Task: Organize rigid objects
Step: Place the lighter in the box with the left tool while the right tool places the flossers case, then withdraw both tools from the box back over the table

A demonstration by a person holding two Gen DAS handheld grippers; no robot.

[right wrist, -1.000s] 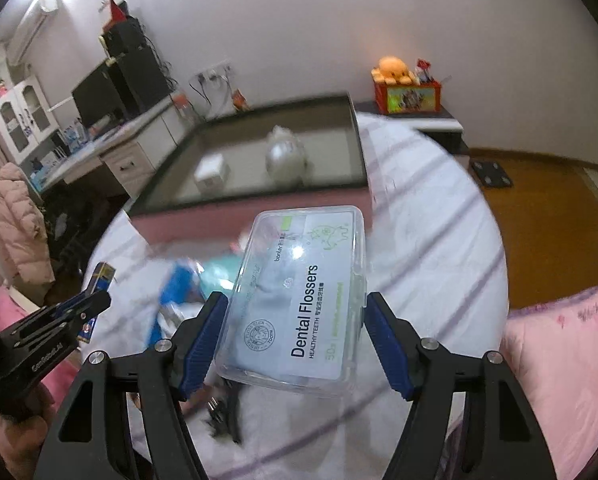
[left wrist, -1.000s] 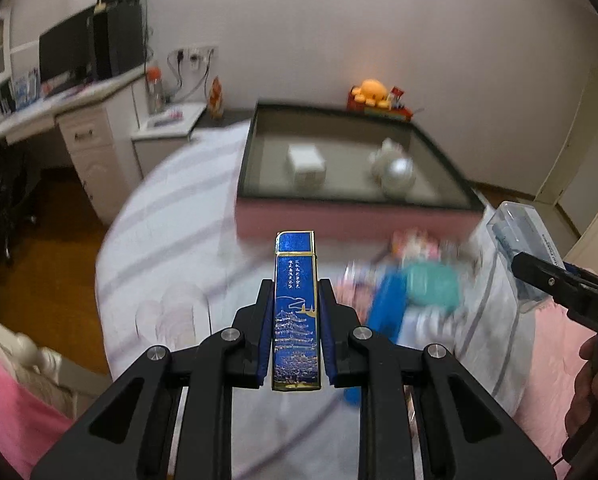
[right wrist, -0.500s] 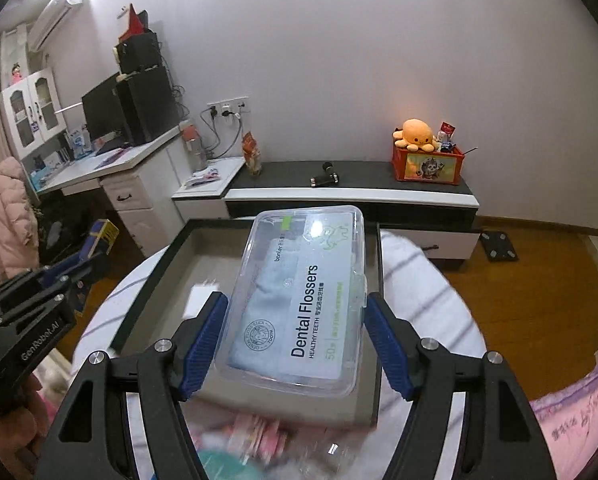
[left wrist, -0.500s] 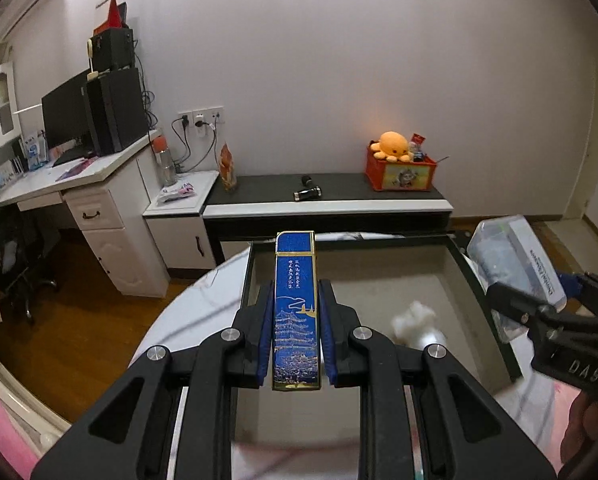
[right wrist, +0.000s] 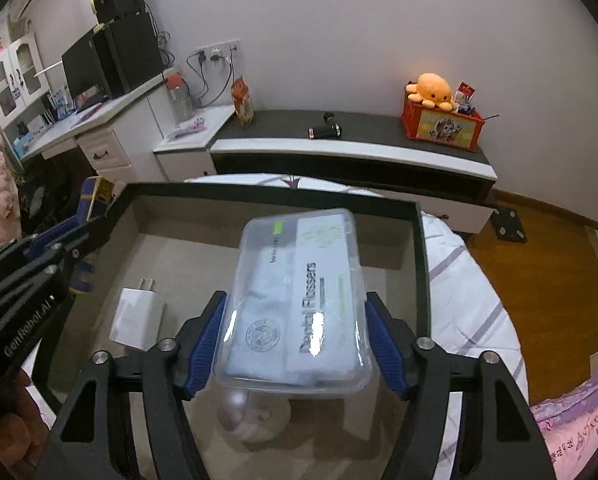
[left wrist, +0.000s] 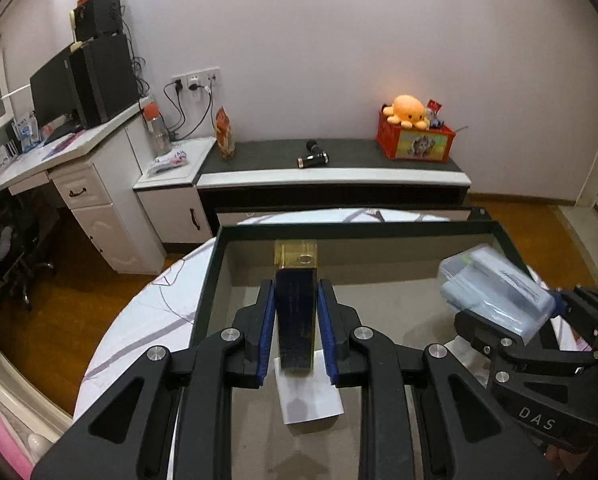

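Within the last second both hands had swung forward from above the clutter on the surface (left wrist: 139,320), so the open tray (left wrist: 339,230) now lay directly under them. The left gripper (left wrist: 296,292) had the blue box (left wrist: 295,320) between its pads, but its jaws were just starting to part and the box had pitched forward, its gold end showing, above the white charger (left wrist: 311,396) already lying in the tray. The right gripper (right wrist: 296,298) clasped the clear dental flosser box (right wrist: 295,264), its jaws tightening a little on it, over the tray's middle and a silvery round object (right wrist: 251,412). Judging by this, the carry was over and both items were about to be set down inside.
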